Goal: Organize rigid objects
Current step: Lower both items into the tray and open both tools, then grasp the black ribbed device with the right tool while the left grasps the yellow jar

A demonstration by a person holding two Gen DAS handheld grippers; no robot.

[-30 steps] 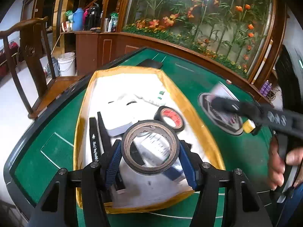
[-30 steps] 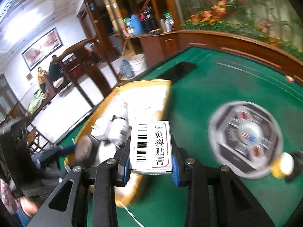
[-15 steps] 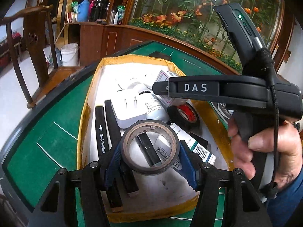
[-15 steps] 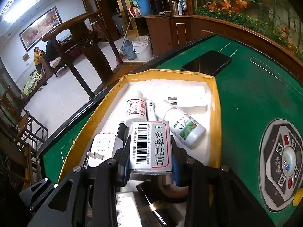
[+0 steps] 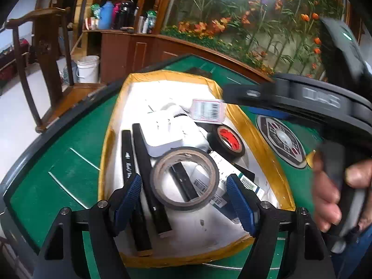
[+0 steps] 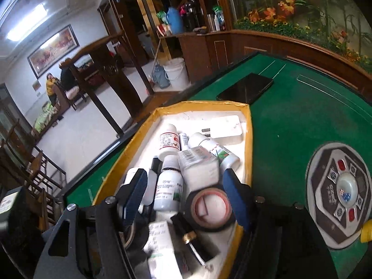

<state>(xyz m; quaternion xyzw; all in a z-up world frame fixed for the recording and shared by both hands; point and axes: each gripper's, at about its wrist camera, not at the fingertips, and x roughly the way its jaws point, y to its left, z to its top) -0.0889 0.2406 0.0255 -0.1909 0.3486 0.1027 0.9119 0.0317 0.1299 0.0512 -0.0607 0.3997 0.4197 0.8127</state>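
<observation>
Crowded tray (image 5: 258, 125) leaves no gaps; green felt (image 6: 290, 121) alongside lies open.

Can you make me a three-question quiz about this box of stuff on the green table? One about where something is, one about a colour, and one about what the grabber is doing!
1. Where does the small barcode box lie?
A. inside the yellow-edged tray
B. on the wooden chair
C. on the floor

2. What colour is the inside of the smaller tape roll?
A. blue
B. red
C. green

3. How does the left gripper stand around the big tape roll?
A. squeezing it tight
B. open, its pads off the roll
C. far away from it

Answers: 1 A, it rests on the bottles in the tray. 2 B, its core shows red. 3 B, its jaws have just been opening, with gaps at both pads.
</observation>
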